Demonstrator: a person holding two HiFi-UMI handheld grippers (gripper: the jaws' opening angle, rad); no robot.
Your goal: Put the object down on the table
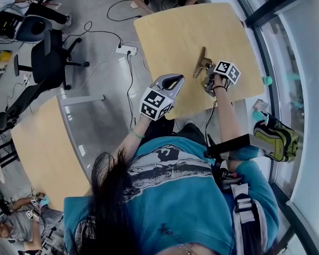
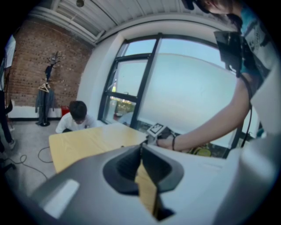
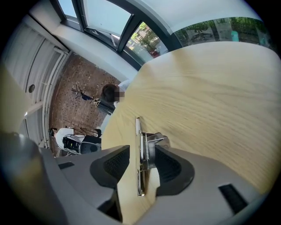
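A metal spring clamp (image 1: 201, 62) lies on the pale wooden table (image 1: 173, 31) near its right side. My right gripper (image 1: 207, 75) is low over the clamp's near end, with its marker cube toward me. In the right gripper view the clamp (image 3: 138, 132) stands between the jaws of the right gripper (image 3: 141, 150); the jaws are open, with a clear gap on the left side and the spring close to the right pad. My left gripper (image 1: 174, 80) hovers over the table's near edge, left of the clamp. Its jaws (image 2: 141, 147) meet at the tips with nothing in them.
A second wooden table (image 1: 38, 151) stands at the lower left. On the floor between the tables are an office chair (image 1: 49, 60), a power strip (image 1: 125, 49) and cables. A yellow-black backpack (image 1: 276, 136) lies by the window wall. A person (image 2: 74, 116) crouches beyond the table's far edge.
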